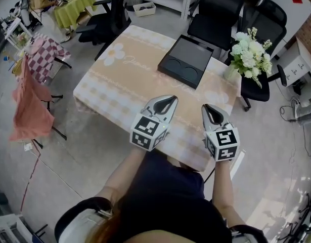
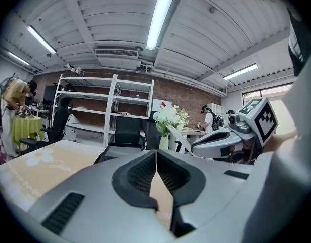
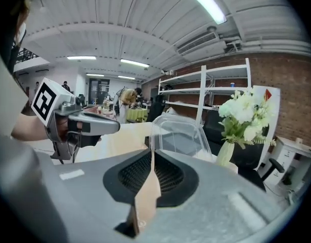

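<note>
My left gripper [image 1: 167,102] hovers over the near edge of a table [image 1: 120,85] covered in a peach floral cloth. Its jaws are shut with nothing between them, as the left gripper view [image 2: 156,154] shows. My right gripper [image 1: 211,110] is beside it at the same edge, also shut and empty [image 3: 151,154]. Beyond both lies a black tray [image 1: 185,61] with two round hollows; its clear lid [image 3: 178,133] stands raised in the right gripper view. A vase of white flowers [image 1: 250,52] stands at the table's far right corner, also in the left gripper view [image 2: 169,121] and the right gripper view [image 3: 244,114].
Black office chairs [image 1: 216,14] stand behind the table and one [image 1: 107,19] at its far left. Pink cloth [image 1: 29,110] and checkered cloth [image 1: 44,54] hang at the left. A green-covered table [image 1: 72,6] is far left. White shelving [image 2: 107,105] lines the brick wall.
</note>
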Action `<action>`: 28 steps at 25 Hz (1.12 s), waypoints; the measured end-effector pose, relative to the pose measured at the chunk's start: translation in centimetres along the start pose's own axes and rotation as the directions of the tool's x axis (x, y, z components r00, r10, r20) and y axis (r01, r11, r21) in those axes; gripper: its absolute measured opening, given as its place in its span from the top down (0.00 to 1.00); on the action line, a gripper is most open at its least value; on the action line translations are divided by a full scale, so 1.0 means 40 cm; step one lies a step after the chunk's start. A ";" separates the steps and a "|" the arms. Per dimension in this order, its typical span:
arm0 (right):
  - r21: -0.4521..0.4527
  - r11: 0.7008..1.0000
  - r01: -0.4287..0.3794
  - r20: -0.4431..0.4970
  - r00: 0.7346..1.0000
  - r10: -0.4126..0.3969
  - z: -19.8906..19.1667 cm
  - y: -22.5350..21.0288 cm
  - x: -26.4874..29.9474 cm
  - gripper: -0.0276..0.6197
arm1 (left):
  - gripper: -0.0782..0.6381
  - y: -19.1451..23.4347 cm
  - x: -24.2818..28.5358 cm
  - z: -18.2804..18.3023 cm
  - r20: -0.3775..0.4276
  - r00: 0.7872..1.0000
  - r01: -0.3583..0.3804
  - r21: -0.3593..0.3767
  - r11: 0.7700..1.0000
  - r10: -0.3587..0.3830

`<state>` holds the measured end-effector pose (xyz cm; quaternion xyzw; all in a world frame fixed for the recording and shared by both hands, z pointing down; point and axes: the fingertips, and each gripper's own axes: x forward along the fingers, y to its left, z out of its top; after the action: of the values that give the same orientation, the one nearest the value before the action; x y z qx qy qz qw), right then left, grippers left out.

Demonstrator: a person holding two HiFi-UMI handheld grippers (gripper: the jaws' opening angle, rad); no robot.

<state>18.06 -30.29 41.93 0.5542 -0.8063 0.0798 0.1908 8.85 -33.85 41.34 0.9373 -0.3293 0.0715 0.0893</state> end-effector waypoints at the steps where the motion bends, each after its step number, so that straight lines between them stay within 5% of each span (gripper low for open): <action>1: 0.009 1.000 0.027 0.026 0.999 -0.028 0.010 -0.010 -0.008 0.92 | 0.87 -0.002 0.003 0.007 0.006 1.000 0.001 0.007 1.000 -0.001; 5: 0.057 0.989 0.139 0.126 0.981 -0.145 0.040 -0.052 -0.040 0.92 | 0.87 -0.011 0.014 0.032 0.034 0.999 0.003 0.028 1.000 -0.004; 13: 0.139 0.948 0.288 0.301 0.899 -0.317 0.084 -0.089 -0.110 0.92 | 0.87 -0.037 0.025 0.067 0.083 0.996 0.012 0.050 0.999 -0.016; 18: 0.161 0.934 0.319 0.362 0.861 -0.357 0.095 -0.072 -0.134 0.92 | 0.87 -0.054 0.024 0.074 0.119 0.993 0.005 0.067 0.998 -0.013; 28: 0.191 0.922 0.335 0.381 0.841 -0.385 0.083 -0.070 -0.140 0.92 | 0.87 -0.045 0.011 0.062 0.135 0.991 -0.016 0.037 0.999 0.011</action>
<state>21.67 -27.64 36.45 0.7102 -0.7034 -0.0289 -0.0044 10.52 -33.26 38.78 0.9392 -0.3397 0.0148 0.0486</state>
